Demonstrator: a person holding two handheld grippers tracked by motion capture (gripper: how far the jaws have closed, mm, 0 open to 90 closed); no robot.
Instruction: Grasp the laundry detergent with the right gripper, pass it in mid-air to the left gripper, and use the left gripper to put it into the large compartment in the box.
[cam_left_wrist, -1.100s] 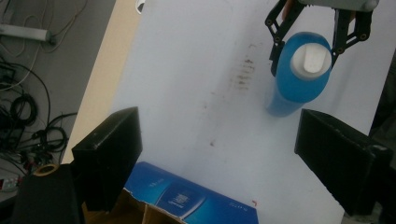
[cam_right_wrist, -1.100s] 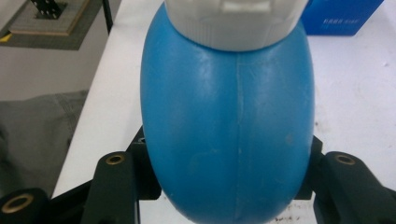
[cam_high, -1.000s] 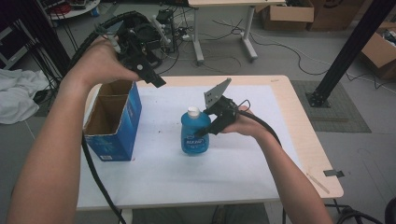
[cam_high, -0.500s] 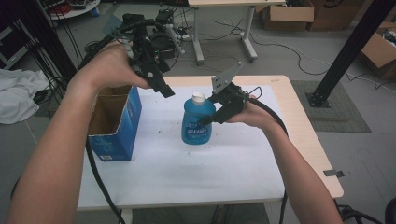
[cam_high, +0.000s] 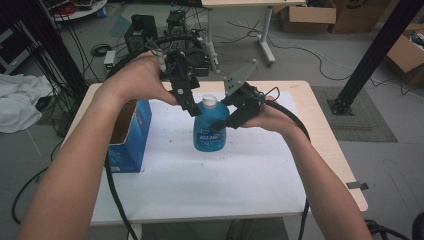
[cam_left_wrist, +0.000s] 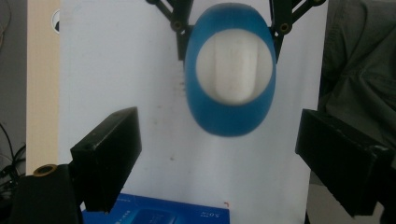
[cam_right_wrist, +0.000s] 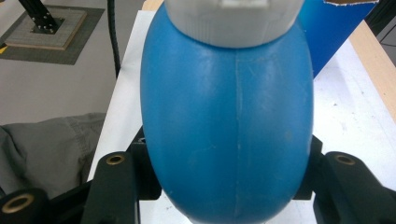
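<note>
Blue bottle: your right tongs are clamping its body and have been lifting it off the tabletop. Left tongs: apart, arriving over its white cap from the box side, so you are likely lining up to grip the cap.

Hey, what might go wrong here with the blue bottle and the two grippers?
The right gripper clamps the blue bottle on its smooth, rounded sides, off the table; it might slip out and drop. The left gripper is open just above the white cap; closing off-centre might knock the bottle askew. The cardboard box stands close to the person's left forearm and could be bumped.
</note>
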